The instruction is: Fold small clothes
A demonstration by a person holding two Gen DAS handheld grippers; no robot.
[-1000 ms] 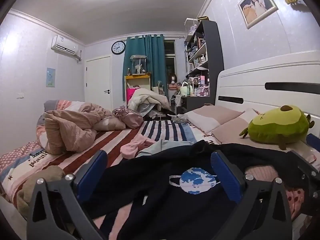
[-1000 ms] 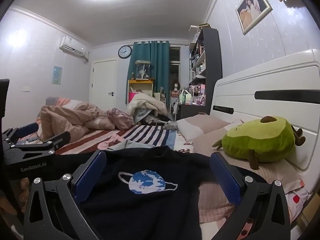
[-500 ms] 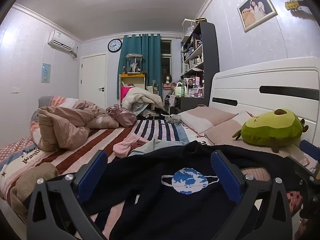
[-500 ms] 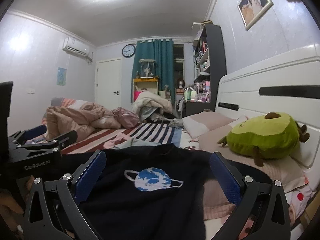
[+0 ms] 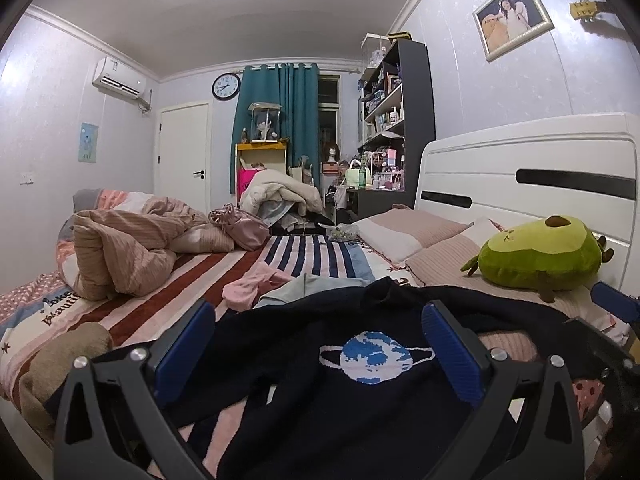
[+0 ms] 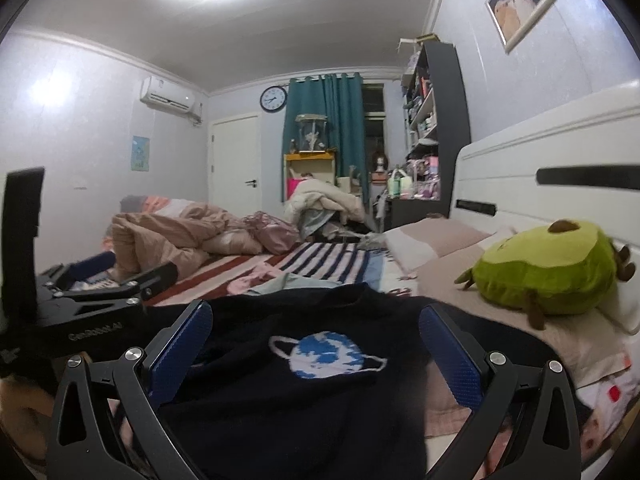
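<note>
Both grippers spread wide above the planet sweater

Left gripper (image 5: 316, 344) hovered with its blue pads (image 5: 182, 346) far apart and nothing between them, just over the dark sweater (image 5: 320, 400). That sweater lay rumpled across the near end of the bed (image 5: 140, 280), its blue planet motif (image 5: 374, 356) face up and framed between the pads. At ten o'clock from the sweater a bunched pink quilt (image 5: 128, 248) sat on the striped cover; at twelve o'clock lay a small pink garment (image 5: 252, 284) beside a pale blue one (image 5: 304, 288). At two o'clock an avocado plush (image 5: 544, 256) rested against the white headboard (image 5: 540, 168).

Right gripper (image 6: 316, 340) likewise stood open and empty, poised over the same sweater (image 6: 280, 412), with the left gripper's body (image 6: 80, 308) at nine o'clock
</note>
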